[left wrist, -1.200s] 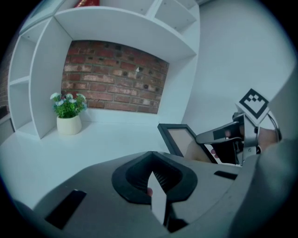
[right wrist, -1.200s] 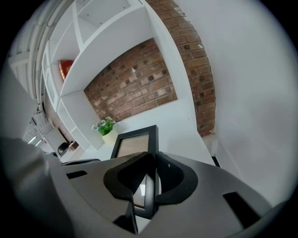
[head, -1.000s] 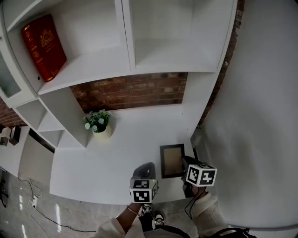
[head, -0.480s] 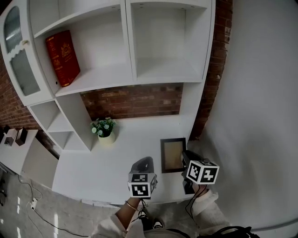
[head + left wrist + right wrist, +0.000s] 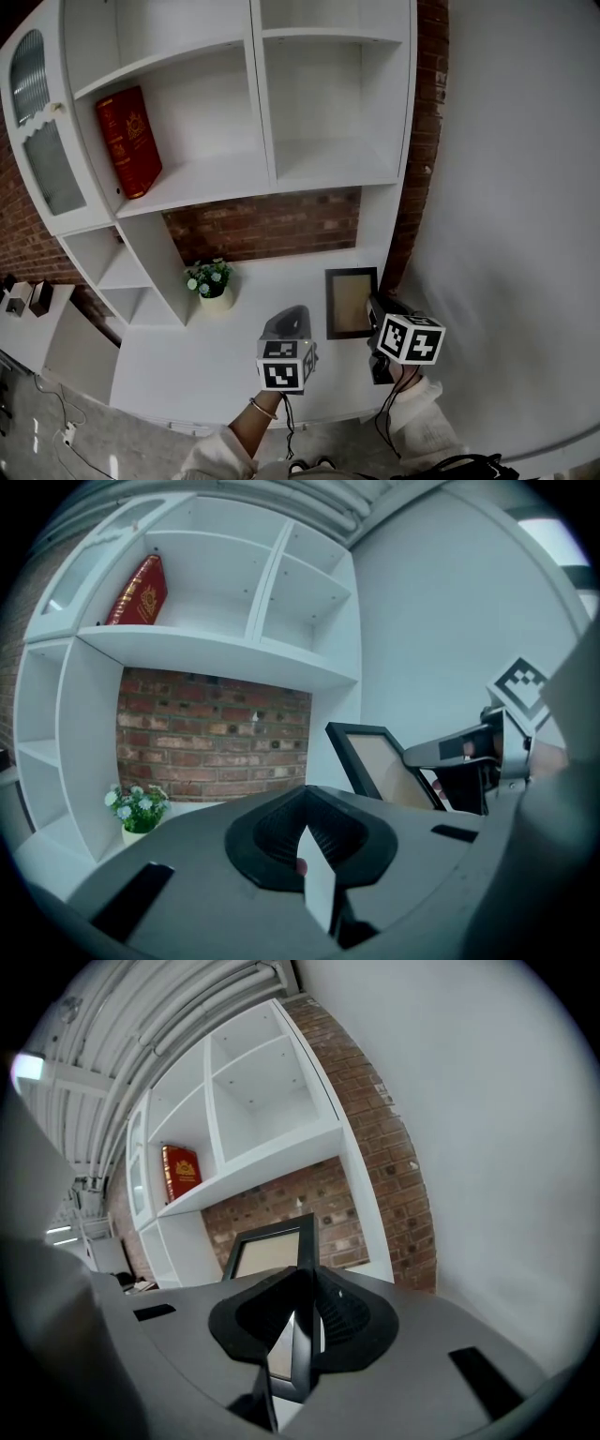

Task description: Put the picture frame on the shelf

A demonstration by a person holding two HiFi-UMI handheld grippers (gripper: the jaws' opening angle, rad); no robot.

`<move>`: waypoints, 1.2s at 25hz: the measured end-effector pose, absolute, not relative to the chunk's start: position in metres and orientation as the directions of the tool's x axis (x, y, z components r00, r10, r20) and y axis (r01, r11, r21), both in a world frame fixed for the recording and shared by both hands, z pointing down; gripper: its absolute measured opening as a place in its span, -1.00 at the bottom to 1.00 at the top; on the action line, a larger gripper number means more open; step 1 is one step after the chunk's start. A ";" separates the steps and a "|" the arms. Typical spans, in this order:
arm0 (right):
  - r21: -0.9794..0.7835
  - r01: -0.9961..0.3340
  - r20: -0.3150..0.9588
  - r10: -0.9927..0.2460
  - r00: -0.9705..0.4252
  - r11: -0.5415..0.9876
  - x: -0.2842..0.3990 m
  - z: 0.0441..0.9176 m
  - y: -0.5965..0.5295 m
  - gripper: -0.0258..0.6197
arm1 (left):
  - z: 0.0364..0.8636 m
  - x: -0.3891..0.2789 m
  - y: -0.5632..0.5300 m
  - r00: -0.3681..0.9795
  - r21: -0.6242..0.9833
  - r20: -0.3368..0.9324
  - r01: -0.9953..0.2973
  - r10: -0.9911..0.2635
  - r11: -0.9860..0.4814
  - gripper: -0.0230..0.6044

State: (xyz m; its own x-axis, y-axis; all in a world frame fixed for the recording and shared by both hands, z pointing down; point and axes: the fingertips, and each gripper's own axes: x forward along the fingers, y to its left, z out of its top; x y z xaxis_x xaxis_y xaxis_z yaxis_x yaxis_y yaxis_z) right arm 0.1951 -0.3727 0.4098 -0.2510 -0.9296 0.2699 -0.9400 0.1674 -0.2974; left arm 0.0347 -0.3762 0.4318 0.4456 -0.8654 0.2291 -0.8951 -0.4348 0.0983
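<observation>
Picture frame (image 5: 351, 302): dark-edged with a tan panel, gripped at its lower edge and standing tilted up out of the right tool. It is over the counter's right side, just below the right-hand compartment of the shelf unit. No view shows whether it touches the counter.
Right tool (image 5: 295, 1335): jaws closed on the frame's rim, the frame's face rising ahead of them.
Left tool (image 5: 317, 878): jaws a narrow gap apart, only white showing through, nothing gripped. It hovers over the counter's front part, just left of the frame.
Counter (image 5: 225, 342): white, running under the shelf unit back to the brick wall (image 5: 267, 223).
Plant pot (image 5: 213, 284): small, with pale flowers, at the counter's back left beside the lower cubbies.
Shelf unit (image 5: 330, 174): white, open compartments above the brick.
Red book (image 5: 128, 141): leaning in the left compartment, well apart from the frame.
</observation>
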 end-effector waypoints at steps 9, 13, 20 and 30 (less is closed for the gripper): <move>-0.265 -0.951 0.150 -0.968 -0.203 0.158 0.185 0.334 -0.393 -0.69 | 0.347 0.037 -0.408 0.512 0.016 0.104 -0.858 -0.853 -0.513 -0.91; -0.240 -0.960 0.102 -0.980 -0.174 0.146 0.188 0.300 -0.405 -0.69 | 0.312 0.038 -0.423 0.524 0.001 0.052 -0.851 -0.850 -0.525 -0.91; -0.208 -0.970 0.020 -0.991 -0.136 0.129 0.194 0.240 -0.420 -0.69 | 0.260 0.042 -0.445 0.555 0.004 0.001 -0.832 -0.832 -0.555 -0.90; -0.180 -0.978 -0.044 -0.994 -0.102 0.109 0.190 0.177 -0.455 -0.69 | 0.212 0.034 -0.470 0.573 -0.032 -0.040 -0.820 -0.819 -0.572 -0.91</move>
